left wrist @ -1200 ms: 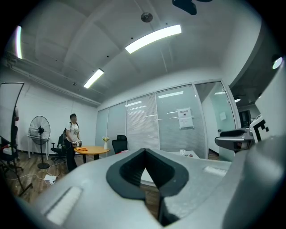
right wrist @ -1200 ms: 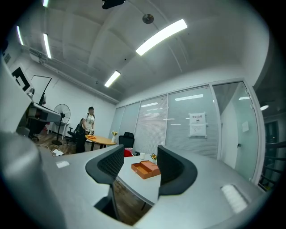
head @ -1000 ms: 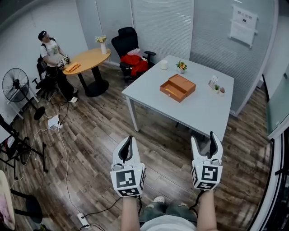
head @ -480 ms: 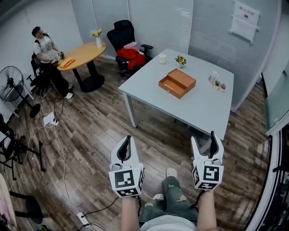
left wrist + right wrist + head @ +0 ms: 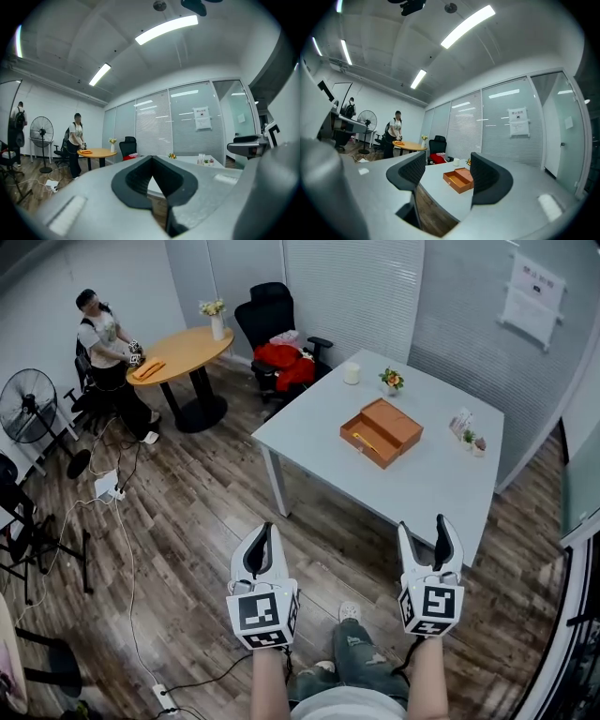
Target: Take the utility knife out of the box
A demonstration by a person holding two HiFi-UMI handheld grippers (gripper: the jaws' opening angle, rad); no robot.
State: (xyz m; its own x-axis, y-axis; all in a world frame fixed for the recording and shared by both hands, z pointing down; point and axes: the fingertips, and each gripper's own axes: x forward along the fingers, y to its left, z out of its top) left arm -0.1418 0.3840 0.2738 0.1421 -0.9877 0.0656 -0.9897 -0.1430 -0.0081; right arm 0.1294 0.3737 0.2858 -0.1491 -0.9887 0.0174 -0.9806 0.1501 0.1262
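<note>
Knife: slim yellow utility knife (image 5: 367, 441) lies in open orange box (image 5: 395, 421) on white bench (image 5: 314, 423), well ahead of both fingers, long axis along the tray. Right gripper (image 5: 422, 527) is nearer, fingers released and just narrowed slightly, nothing between them. Left gripper (image 5: 266, 529) is clenched and empty.

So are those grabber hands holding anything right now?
No, nothing is held. The left gripper has its jaws closed on nothing, and the right gripper has its jaws apart and empty. The box sits on the white table ahead.

Contents of the box (image 5: 398, 423) are indistinct.
</note>
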